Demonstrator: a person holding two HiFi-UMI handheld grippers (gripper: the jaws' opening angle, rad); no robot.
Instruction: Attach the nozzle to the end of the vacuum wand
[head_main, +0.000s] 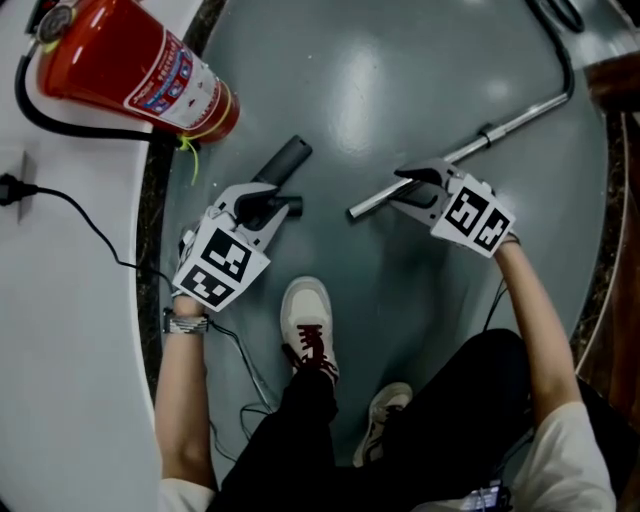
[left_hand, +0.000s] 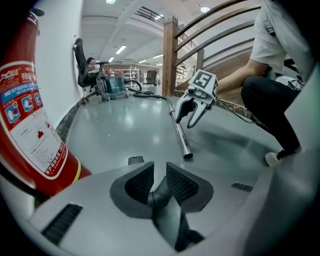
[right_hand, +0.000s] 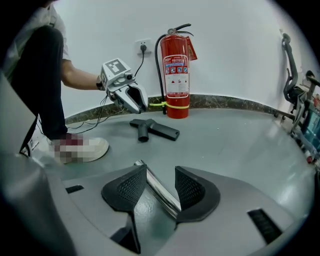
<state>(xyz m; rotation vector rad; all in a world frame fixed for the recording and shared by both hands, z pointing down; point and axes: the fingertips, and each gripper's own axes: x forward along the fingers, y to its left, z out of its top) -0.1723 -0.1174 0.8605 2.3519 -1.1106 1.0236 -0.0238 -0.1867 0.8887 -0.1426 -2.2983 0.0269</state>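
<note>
The dark T-shaped nozzle (head_main: 288, 158) lies on the grey floor. My left gripper (head_main: 268, 203) hovers just above the nozzle's neck (left_hand: 161, 192), which shows between the open jaws with no pad pressing on it. In the right gripper view the nozzle (right_hand: 155, 130) rests on the floor below the left gripper (right_hand: 134, 102). The chrome vacuum wand (head_main: 520, 118) lies slanted on the floor, its open end toward the nozzle. My right gripper (head_main: 408, 190) straddles the wand (right_hand: 160, 190) near that end, jaws wide and not clamped.
A red fire extinguisher (head_main: 130, 65) stands against the white wall at left, with a black cable (head_main: 80, 215) running from a wall socket (right_hand: 142, 47). My two shoes (head_main: 305, 320) are planted between the grippers. A dark hose (head_main: 562, 55) joins the wand's far end.
</note>
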